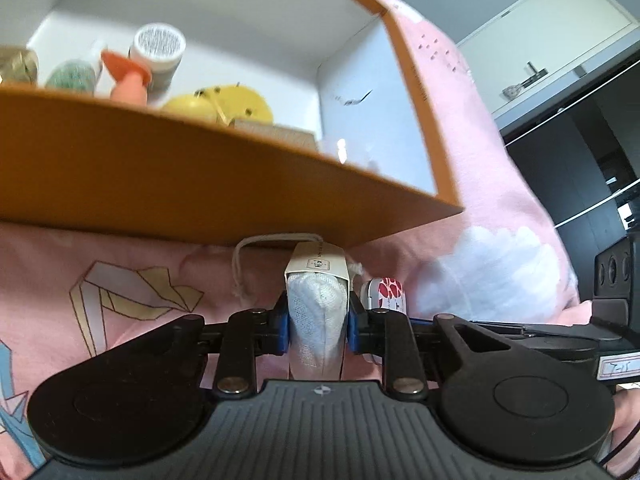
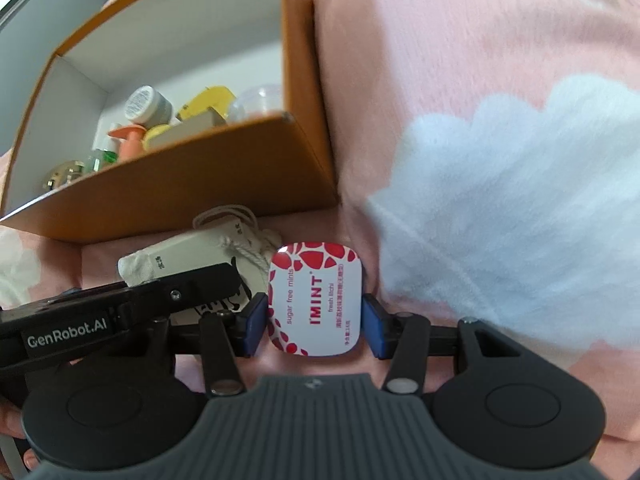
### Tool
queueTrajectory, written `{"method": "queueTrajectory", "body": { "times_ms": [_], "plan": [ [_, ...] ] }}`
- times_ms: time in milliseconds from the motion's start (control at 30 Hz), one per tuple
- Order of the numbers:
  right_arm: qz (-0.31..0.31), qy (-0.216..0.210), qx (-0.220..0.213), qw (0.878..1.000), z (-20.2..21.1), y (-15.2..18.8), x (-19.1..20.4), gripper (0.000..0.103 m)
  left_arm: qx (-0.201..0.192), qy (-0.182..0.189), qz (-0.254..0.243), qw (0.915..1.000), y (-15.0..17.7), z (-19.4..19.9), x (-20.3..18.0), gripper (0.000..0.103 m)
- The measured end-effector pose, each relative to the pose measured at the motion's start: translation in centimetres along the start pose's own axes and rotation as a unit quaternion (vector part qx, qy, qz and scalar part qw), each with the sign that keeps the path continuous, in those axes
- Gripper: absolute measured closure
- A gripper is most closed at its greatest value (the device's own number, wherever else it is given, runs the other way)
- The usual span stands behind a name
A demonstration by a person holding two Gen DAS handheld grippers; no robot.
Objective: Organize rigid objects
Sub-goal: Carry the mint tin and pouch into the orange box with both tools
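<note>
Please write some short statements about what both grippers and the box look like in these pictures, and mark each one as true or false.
1. The left gripper is shut on a white cloth pouch. True.
2. The right gripper holds a yellow toy. False: its blue pads sit at both sides of a mint tin.
3. The orange box is empty. False: a white jar, an orange piece and a yellow thing lie in it.
4. The mint tin lies outside the box, on the pink cloth. True.
</note>
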State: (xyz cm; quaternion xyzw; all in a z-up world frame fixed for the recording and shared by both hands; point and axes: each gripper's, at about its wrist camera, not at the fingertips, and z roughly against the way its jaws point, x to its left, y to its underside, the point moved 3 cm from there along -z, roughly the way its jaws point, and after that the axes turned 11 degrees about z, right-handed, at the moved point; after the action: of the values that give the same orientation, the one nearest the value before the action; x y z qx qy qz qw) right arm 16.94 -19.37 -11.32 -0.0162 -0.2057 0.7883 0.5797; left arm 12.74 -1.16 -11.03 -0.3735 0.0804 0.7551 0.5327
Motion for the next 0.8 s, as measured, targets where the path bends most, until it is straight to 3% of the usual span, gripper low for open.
{"method": "queueTrajectory", "body": {
  "times_ms": [300,467,800],
  "plan": [
    [0.044,0.001,-0.042,0.998,4.3,-0.5,1.8,0.053,-0.043,0.009,-0.006,0.999,0.4,4.8,-0.7,0.074],
    [0.061,-0.024,-0.07,0.995,7.1,-1.1,2.9,0.053,-0.065,0.025,-0.016,0.9974,0.1,7.2,-1.9,0.074],
    [0.096,-0.027,-0.137,0.986,11.0,-3.8,5.0,0.053,-0.144,0.031,-0.016,0.989,-3.0,10.7,-3.4,0.074]
  ]
}}
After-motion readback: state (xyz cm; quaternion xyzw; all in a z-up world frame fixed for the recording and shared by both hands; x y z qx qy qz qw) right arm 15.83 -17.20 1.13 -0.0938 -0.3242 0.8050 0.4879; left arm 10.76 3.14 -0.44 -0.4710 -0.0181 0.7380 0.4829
